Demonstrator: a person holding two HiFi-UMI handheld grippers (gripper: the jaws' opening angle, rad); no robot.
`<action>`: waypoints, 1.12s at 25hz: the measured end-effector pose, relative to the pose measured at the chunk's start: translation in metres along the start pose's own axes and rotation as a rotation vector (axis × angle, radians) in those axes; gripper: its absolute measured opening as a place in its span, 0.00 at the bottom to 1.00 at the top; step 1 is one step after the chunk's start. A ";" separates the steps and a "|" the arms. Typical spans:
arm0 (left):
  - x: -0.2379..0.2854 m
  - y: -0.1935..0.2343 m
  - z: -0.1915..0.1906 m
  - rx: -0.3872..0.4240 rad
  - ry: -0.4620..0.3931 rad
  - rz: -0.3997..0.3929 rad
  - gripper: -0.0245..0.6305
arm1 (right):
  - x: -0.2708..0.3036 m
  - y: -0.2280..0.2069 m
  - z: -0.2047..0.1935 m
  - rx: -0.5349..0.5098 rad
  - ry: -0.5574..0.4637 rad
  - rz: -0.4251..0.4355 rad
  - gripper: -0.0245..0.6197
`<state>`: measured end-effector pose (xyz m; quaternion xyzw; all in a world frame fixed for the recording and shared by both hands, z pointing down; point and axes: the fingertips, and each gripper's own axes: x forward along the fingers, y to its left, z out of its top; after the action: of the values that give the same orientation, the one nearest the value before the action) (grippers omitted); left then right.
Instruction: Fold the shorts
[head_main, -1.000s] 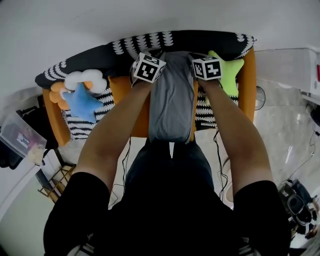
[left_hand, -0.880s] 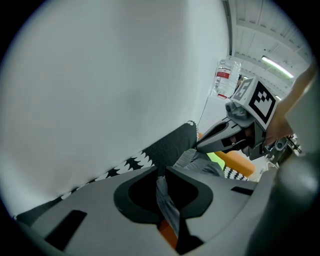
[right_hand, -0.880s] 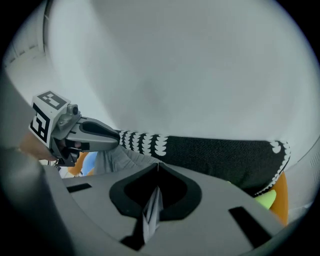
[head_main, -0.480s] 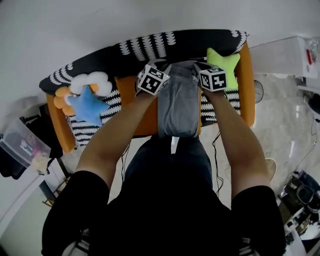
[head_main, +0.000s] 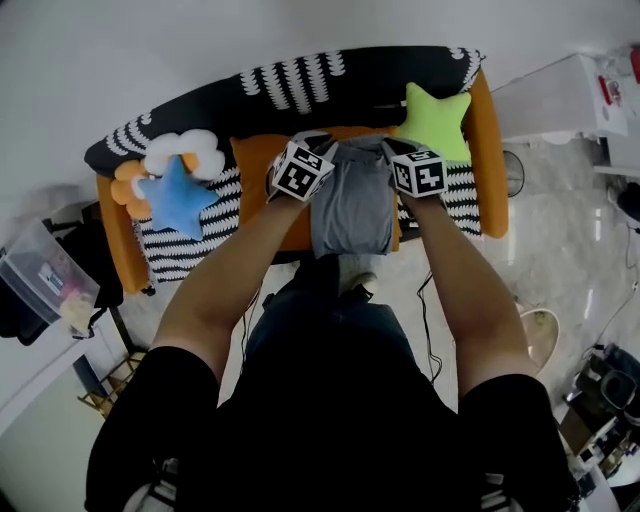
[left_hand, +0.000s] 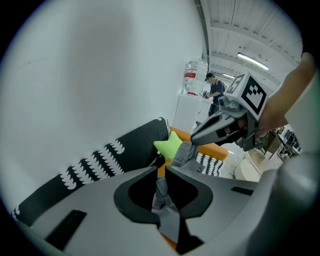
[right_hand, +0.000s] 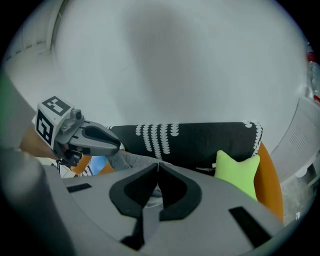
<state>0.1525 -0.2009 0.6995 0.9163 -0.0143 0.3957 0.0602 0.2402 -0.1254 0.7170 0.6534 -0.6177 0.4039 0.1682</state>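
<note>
The grey shorts (head_main: 352, 205) hang stretched between my two grippers above the orange sofa seat (head_main: 262, 165), their lower edge near the seat's front. My left gripper (head_main: 318, 143) is shut on the shorts' left waist corner; grey cloth (left_hand: 165, 200) runs between its jaws in the left gripper view. My right gripper (head_main: 392, 143) is shut on the right waist corner, with cloth (right_hand: 147, 217) trailing from its closed jaws. Each gripper view shows the other gripper pinching the waistband (left_hand: 184, 152) (right_hand: 125, 159).
The sofa has a black back cushion with white scallops (head_main: 330, 85) and striped seat covers (head_main: 195, 230). A green star pillow (head_main: 435, 120) lies right of the shorts, a blue star pillow (head_main: 178, 195) and a white cloud pillow (head_main: 180, 152) left. A clear storage box (head_main: 45, 280) stands at far left.
Both grippers have lifted and carried the shorts' waist toward me, away from the sofa back. The hanging cloth looks shorter and its lower edge has come up onto the seat front.
</note>
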 end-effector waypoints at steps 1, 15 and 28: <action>-0.003 -0.008 -0.003 -0.002 -0.009 0.005 0.14 | -0.006 0.003 -0.006 -0.010 -0.003 0.005 0.05; -0.034 -0.110 -0.082 0.030 -0.007 0.060 0.14 | -0.058 0.046 -0.123 -0.131 0.011 0.039 0.06; -0.028 -0.168 -0.166 -0.005 0.054 0.059 0.15 | -0.060 0.066 -0.218 -0.155 0.075 0.052 0.06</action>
<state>0.0257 -0.0142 0.7757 0.9044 -0.0407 0.4216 0.0513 0.1138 0.0598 0.7892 0.6068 -0.6570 0.3832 0.2307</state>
